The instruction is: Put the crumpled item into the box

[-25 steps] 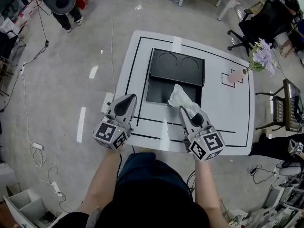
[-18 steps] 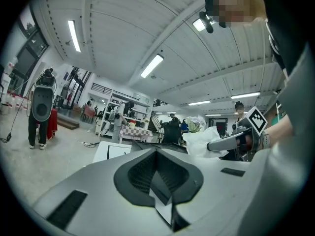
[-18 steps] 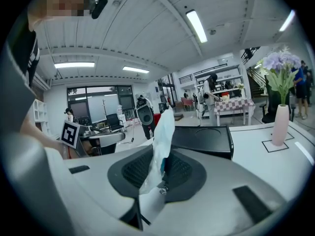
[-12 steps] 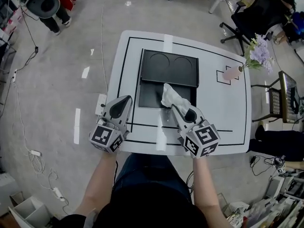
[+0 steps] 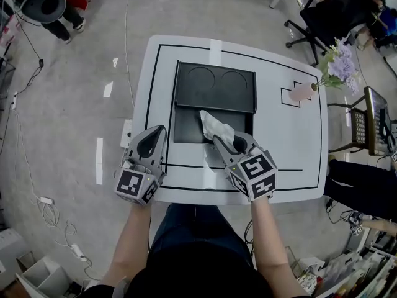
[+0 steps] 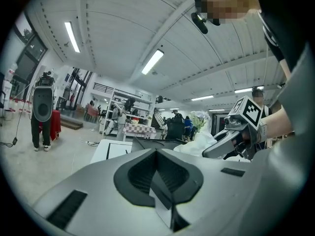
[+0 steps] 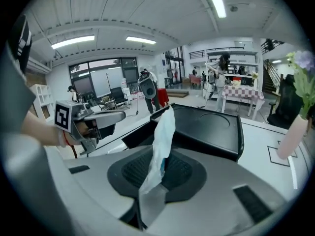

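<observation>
So the right tool (image 5: 218,141) is clamped on the crumpled white item (image 5: 213,124), with the thin sheet pinched between the pads. In the right gripper view it sticks up out of the jaws like a little flag. Its lower end disappears down between them, so no idea how much is tucked in there.

From the head view it sits over the right part of the open black plastic box (image 5: 186,126), in the half nearer the bottom of the frame, about mid-frame on the white surface (image 5: 291,148). Can't tell if it's touching the box floor or hanging above it, since the tool and the wad cover that corner. The flat lid half with two round outlines lies toward the top of the frame.

The left tool (image 5: 161,131) is at lower left, just beside the box's left edge, jaws together with nothing in them. Its own view is mostly its grey body. The box is only a dark sliver behind it, and the crumpled item is a pale lump by the right tool's tip.

There's a pink vase (image 5: 302,92) with purple flowers near the surface's right side. It's half lost at the right edge of the right gripper view.
</observation>
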Motion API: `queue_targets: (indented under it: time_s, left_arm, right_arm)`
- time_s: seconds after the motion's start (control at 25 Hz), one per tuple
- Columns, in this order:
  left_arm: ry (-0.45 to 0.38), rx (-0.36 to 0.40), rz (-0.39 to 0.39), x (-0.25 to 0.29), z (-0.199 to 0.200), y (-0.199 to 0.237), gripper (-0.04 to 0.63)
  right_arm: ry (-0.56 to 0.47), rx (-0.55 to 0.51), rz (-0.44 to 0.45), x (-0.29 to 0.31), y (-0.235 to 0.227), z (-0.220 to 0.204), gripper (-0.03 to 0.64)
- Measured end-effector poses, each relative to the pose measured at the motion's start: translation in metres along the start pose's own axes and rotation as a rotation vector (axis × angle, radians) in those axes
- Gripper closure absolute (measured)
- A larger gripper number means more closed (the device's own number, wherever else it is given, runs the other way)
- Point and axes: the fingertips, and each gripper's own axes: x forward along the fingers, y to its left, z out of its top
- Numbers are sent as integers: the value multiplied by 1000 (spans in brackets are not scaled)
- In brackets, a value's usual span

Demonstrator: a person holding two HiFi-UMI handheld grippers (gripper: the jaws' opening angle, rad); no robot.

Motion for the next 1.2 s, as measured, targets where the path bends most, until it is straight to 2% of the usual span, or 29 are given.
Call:
queue_targets:
  time_s: [0.32,0.64,0.92,1.2]
  left_arm:
    - [-9,-5,29,3,3,8,592]
    - [-3,-10,38,6,-2,9,592]
    - [-1,-4,39,9,-2,9,592]
    - [0,-8,38,11,-2,10,592]
  right_arm:
    - [108,-41,42,20,-2,-2,546]
    - [156,-29,81,35,-2,-5,543]
    - [194,-5,72,41,-12,-8,535]
    - [210,11,17,38,-26,-13,471]
